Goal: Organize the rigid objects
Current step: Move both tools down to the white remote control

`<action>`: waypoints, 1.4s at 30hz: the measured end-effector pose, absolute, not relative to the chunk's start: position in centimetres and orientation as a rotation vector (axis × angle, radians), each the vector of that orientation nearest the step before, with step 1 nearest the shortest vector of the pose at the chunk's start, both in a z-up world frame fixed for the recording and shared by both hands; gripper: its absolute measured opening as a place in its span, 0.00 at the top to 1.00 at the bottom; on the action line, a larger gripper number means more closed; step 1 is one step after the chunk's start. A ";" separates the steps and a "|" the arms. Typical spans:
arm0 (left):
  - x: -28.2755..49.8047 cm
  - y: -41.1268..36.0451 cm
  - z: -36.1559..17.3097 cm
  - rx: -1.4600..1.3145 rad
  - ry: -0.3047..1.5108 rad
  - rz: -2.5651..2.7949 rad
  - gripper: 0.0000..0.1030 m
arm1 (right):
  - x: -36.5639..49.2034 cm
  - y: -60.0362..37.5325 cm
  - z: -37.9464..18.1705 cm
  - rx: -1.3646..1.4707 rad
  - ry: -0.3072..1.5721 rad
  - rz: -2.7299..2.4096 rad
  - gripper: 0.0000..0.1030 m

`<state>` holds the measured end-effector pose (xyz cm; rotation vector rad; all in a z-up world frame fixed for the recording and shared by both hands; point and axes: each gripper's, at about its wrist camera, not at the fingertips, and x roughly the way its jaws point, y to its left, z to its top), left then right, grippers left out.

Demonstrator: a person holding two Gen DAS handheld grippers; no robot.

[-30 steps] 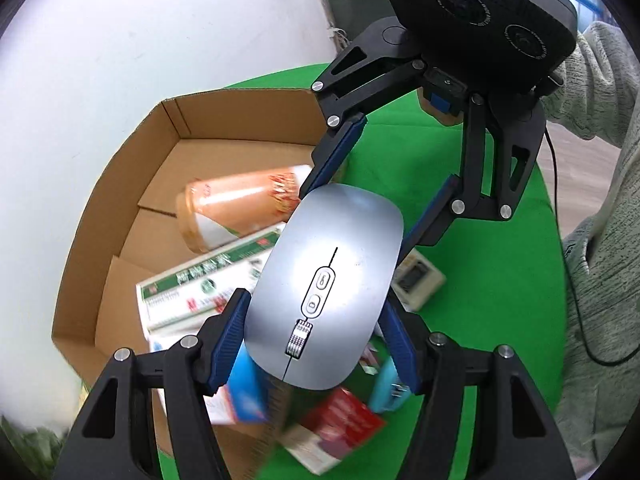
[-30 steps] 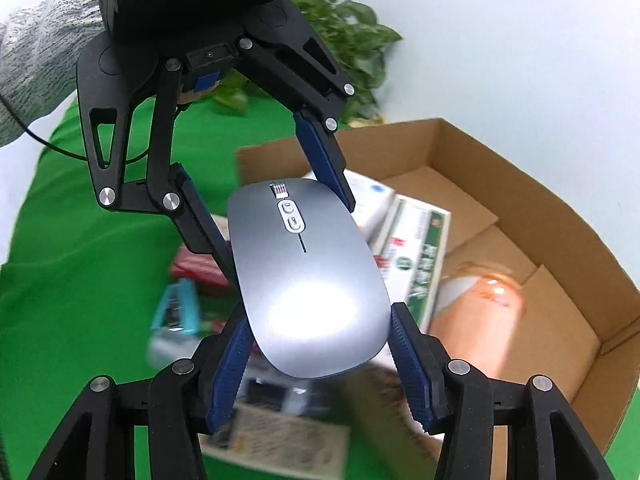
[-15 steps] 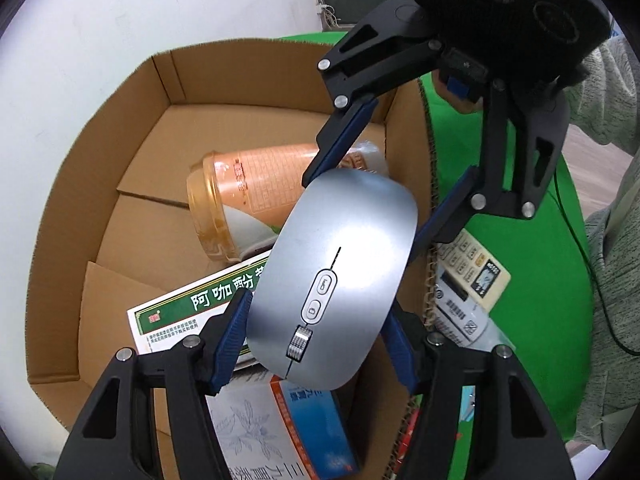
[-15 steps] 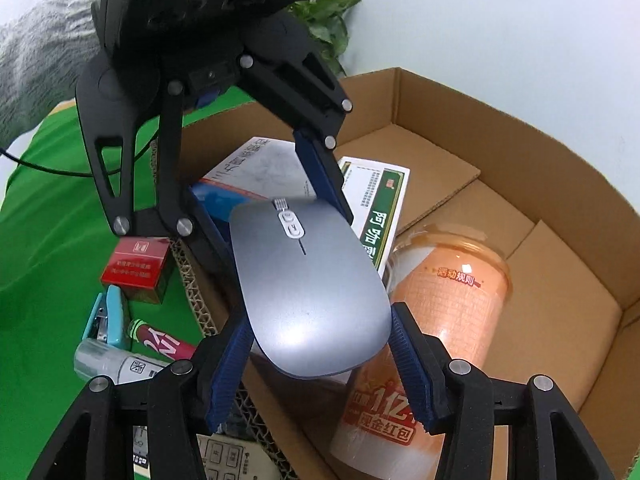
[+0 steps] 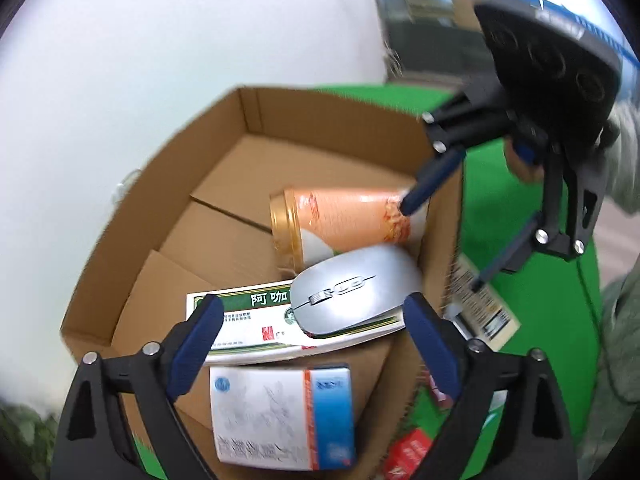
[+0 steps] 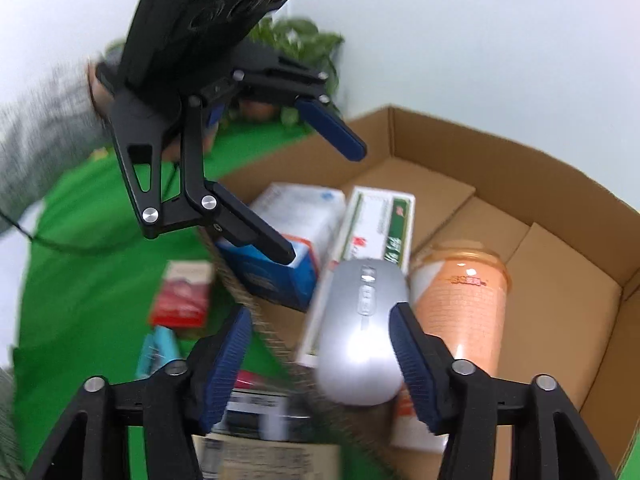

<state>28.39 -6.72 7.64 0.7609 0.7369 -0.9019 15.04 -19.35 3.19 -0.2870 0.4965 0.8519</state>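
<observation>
A silver computer mouse lies loose inside the cardboard box. It rests on a green-and-white carton, against a tipped orange cup. My left gripper hovers above it, its jaws opening wide with nothing pressed between them. My right gripper straddles the box's near wall with its jaws opening. One pad overlaps the mouse's side and the other stands apart from it.
A blue-and-white carton also lies in the box. Outside, on the green cloth, are a red pack, a teal stapler and a labelled device. A potted plant stands behind; a grey sleeve is left.
Both grippers carried the mouse together over the box. Now both sets of jaws have spread, and the mouse has dropped onto the green-and-white carton and turned sideways.
</observation>
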 end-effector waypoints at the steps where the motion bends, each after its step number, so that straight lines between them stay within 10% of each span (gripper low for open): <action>1: 27.9 -6.3 8.3 0.731 0.722 -0.895 0.00 | 14.3 -19.7 3.3 -0.261 0.485 0.861 0.26; 14: 15.4 -3.1 5.8 0.551 0.761 -0.774 0.00 | 7.5 -21.9 -2.5 -0.071 0.616 0.844 0.07; 31: 8.2 1.1 0.3 0.176 0.906 -0.632 0.00 | 14.8 -19.1 -7.1 -0.060 0.836 0.766 0.03; 42: 7.2 1.3 -1.0 0.203 0.941 -0.651 0.00 | 1.2 -18.7 -6.6 -0.163 0.877 1.005 0.06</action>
